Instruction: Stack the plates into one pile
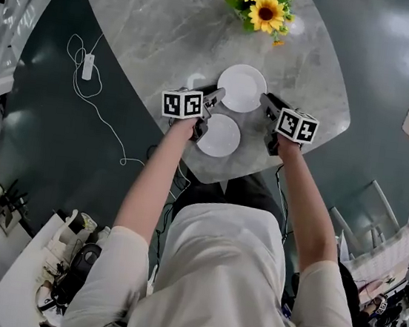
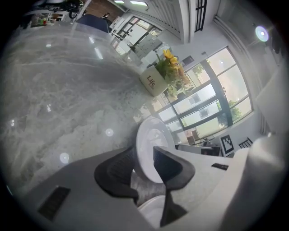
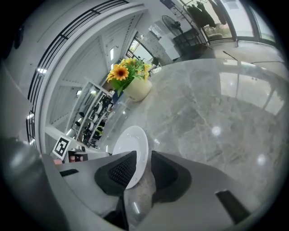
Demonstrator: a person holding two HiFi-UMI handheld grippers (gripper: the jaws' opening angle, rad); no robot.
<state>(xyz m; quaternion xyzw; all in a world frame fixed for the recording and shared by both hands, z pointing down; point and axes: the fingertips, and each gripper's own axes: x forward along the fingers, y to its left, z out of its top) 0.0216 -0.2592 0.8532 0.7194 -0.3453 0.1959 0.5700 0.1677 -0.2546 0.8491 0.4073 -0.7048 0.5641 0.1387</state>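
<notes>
Claws — left (image 2: 143, 155), right (image 3: 143, 158) — agape astride plate (image 1: 242, 88)

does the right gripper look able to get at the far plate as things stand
Likely yes: the rim of the far plate sits between the open jaws of the right gripper, with nothing in the way.

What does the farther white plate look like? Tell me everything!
The far plate is round, plain white and glossy, like china, with a shallow raised rim and nothing on it. It lies on the grey marble table, just beyond the nearer plate. The left tongs and right tongs each straddle its rim from opposite sides, open and apparently not squeezing it.
</notes>
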